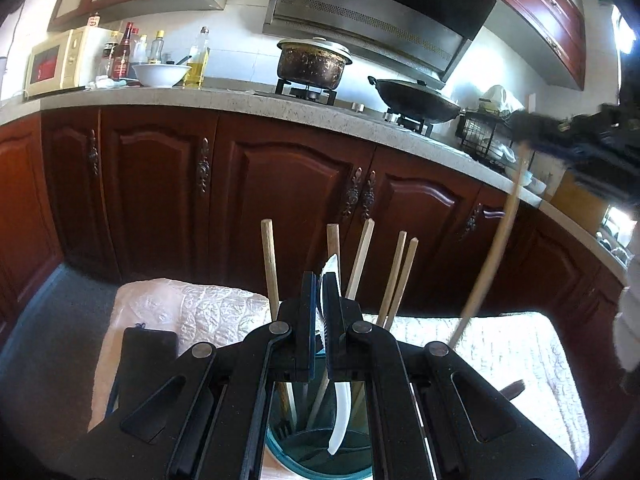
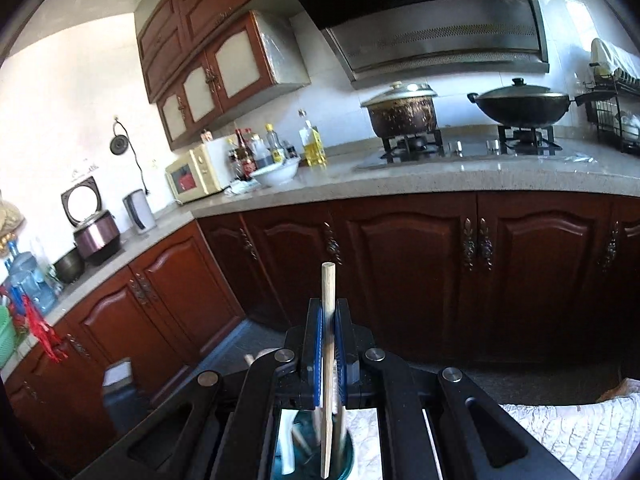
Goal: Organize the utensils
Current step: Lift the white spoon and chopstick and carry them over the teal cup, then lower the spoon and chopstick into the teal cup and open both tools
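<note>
My left gripper (image 1: 320,280) is shut on a curved white plastic utensil (image 1: 339,412), whose lower end hangs inside the teal utensil holder (image 1: 280,454) right beneath the jaws. Several wooden chopsticks (image 1: 270,264) stand upright in that holder. Up at the right, blurred, my right gripper (image 1: 532,126) holds one long wooden chopstick (image 1: 492,248) that slants down toward the holder. In the right wrist view, the right gripper (image 2: 329,306) is shut on that chopstick (image 2: 328,280), its lower end over the teal holder (image 2: 349,458).
The holder stands on a table under a white quilted cloth (image 1: 192,312), with a flat black object (image 1: 148,360) at the left. Dark red cabinets (image 1: 280,200) lie ahead, under a stone counter (image 1: 240,100) bearing a pot (image 1: 312,64), a wok (image 1: 420,100) and a dish rack (image 1: 484,136).
</note>
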Demonstrator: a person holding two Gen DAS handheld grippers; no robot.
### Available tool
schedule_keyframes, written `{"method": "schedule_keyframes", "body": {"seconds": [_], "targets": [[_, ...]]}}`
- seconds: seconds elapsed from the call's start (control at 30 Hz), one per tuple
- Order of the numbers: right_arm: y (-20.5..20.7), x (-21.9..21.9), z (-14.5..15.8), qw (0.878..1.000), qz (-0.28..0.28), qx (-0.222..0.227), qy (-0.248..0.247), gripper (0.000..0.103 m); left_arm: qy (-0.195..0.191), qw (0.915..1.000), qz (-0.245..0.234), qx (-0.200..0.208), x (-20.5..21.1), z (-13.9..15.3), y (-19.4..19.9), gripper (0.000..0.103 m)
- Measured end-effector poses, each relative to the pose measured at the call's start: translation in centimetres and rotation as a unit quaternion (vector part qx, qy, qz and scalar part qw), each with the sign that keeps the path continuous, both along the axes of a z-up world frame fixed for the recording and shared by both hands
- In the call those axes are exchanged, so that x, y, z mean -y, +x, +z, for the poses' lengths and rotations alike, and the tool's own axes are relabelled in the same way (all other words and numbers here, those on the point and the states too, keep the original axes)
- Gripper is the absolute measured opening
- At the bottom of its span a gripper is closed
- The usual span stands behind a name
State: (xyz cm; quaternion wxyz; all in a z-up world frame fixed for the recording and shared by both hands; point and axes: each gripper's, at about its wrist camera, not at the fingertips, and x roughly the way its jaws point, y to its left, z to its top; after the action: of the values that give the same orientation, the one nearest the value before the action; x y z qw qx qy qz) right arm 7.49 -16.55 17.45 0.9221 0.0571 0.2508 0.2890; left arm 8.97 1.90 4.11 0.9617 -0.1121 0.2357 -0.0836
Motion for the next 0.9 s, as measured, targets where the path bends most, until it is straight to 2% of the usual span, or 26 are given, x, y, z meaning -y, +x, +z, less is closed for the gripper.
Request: {"method": "schedule_keyframes", "body": {"seconds": [0.3,0.53,0.9], "targets": [[3.0,-0.1,-5.1,0.999,0.013,-0.048,-0.005,0.005,0.009,0.9996,-0.024,-0.01,0.2,-1.9,-0.6,0.002],[2.6,-0.9,-7.8,0.996,0.043,-0.077,-0.019,0.005,0.012,0.9988,-0.036,-0.03,0.0,-2.9,-2.2,0.002],[2.0,-1.8,-11.6,0.991,0.059,-0.113,-0.042,0.006,0.018,0.9966,-0.036,-0.072,0.5,-5.0,-3.4,0.003]]}}
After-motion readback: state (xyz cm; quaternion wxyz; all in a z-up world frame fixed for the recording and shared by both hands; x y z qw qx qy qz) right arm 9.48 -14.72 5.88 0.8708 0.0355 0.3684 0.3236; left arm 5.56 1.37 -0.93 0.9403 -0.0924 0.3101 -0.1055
